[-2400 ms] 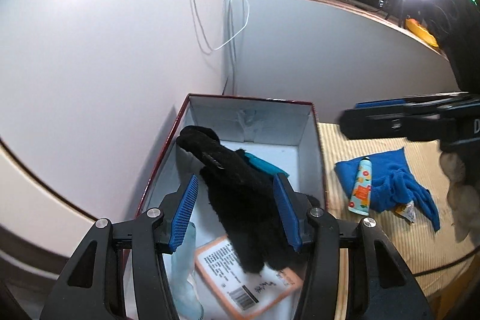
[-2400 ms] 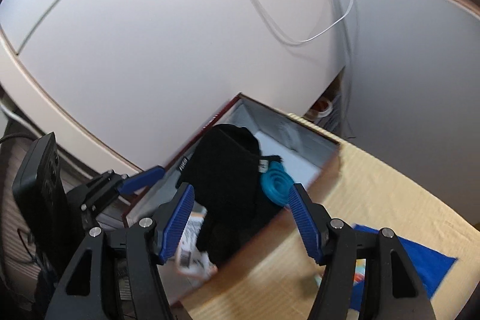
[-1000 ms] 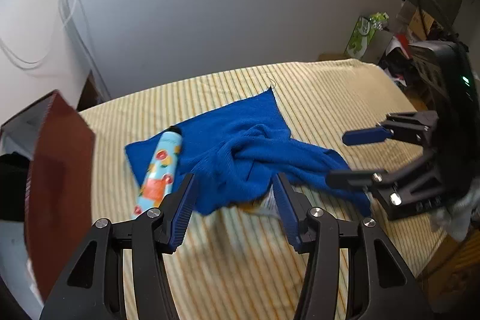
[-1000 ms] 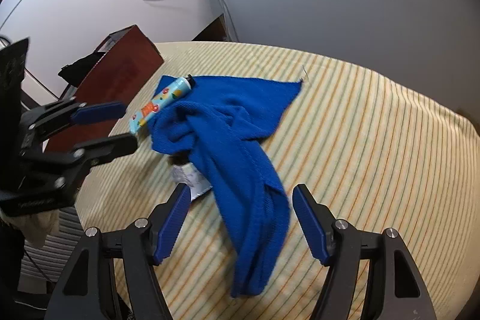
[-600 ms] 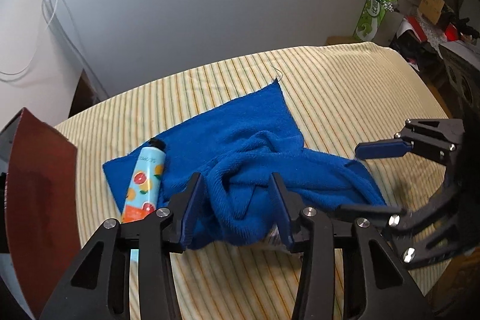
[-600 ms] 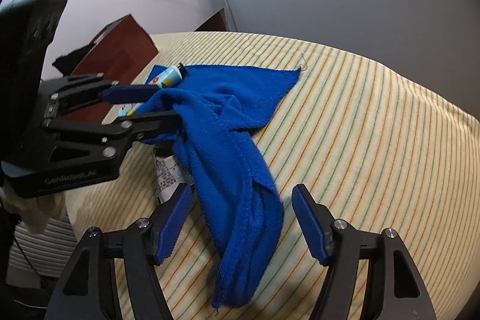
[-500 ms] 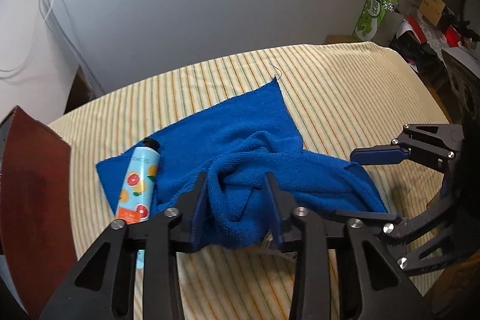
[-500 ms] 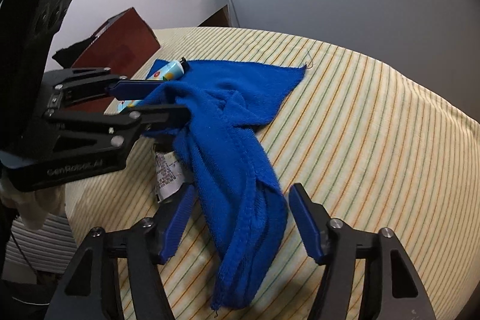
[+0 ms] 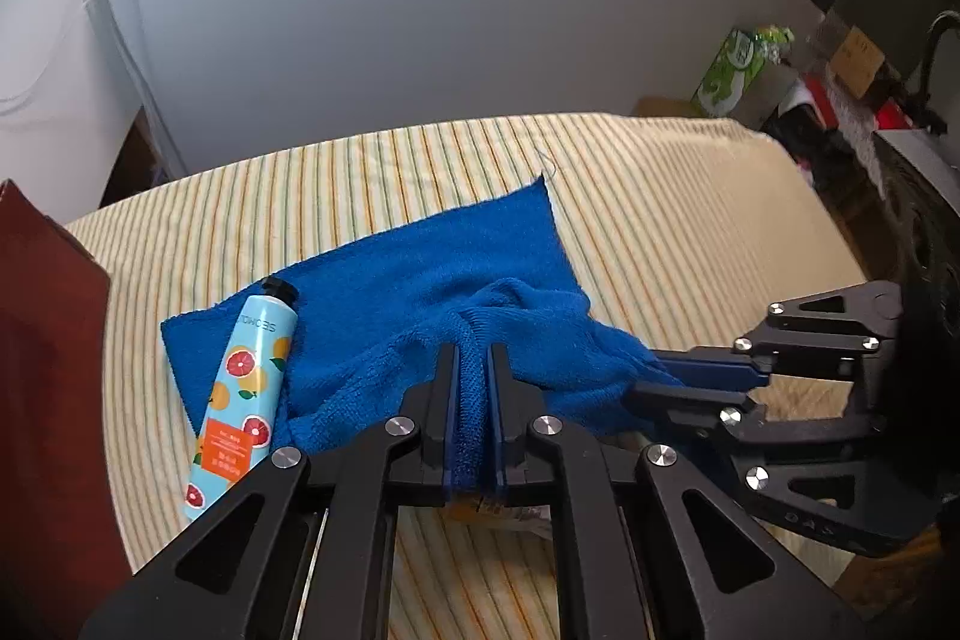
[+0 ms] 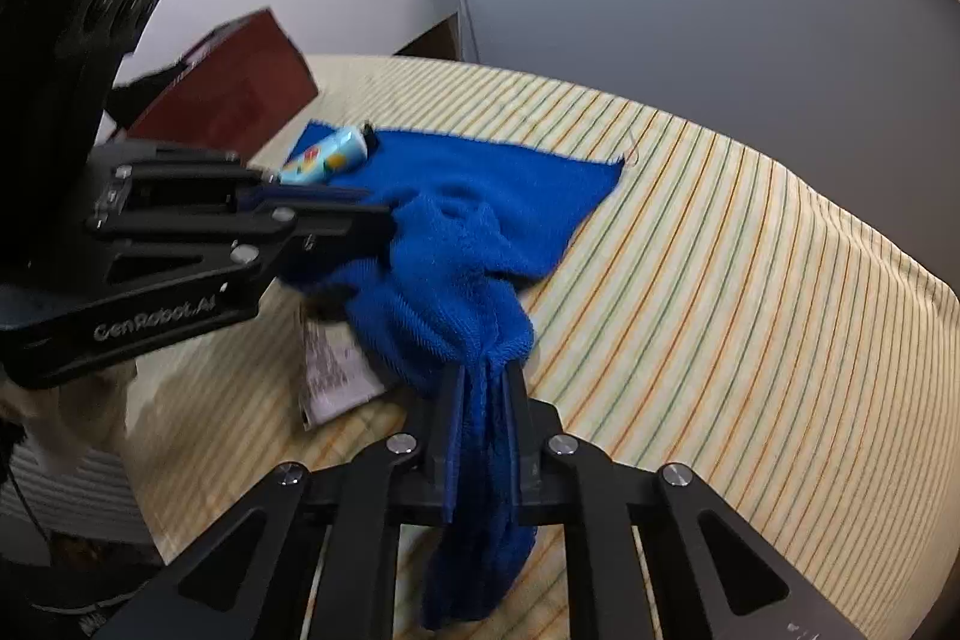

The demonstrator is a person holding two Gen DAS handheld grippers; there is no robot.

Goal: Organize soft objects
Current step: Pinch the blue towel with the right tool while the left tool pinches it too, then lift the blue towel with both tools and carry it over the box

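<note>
A crumpled blue towel (image 9: 420,292) lies on the striped tablecloth (image 9: 660,232); it also shows in the right wrist view (image 10: 468,232). My left gripper (image 9: 471,370) is shut on a fold of the towel near its middle. My right gripper (image 10: 483,388) is shut on the towel's near end, whose tail hangs down between the jaws. The right gripper shows in the left wrist view (image 9: 660,382) at the towel's right end. The left gripper shows in the right wrist view (image 10: 384,214) at the towel's left side.
A light-blue tube (image 9: 246,388) with a citrus print and black cap lies on the towel's left part. A dark red box (image 10: 228,100) stands at the table's left. A white printed sachet (image 10: 336,376) lies partly under the towel. A grey partition (image 9: 420,10) stands behind.
Both grippers moved from the box to the towel, came down on it and closed: the left on a middle fold, the right on the near end.
</note>
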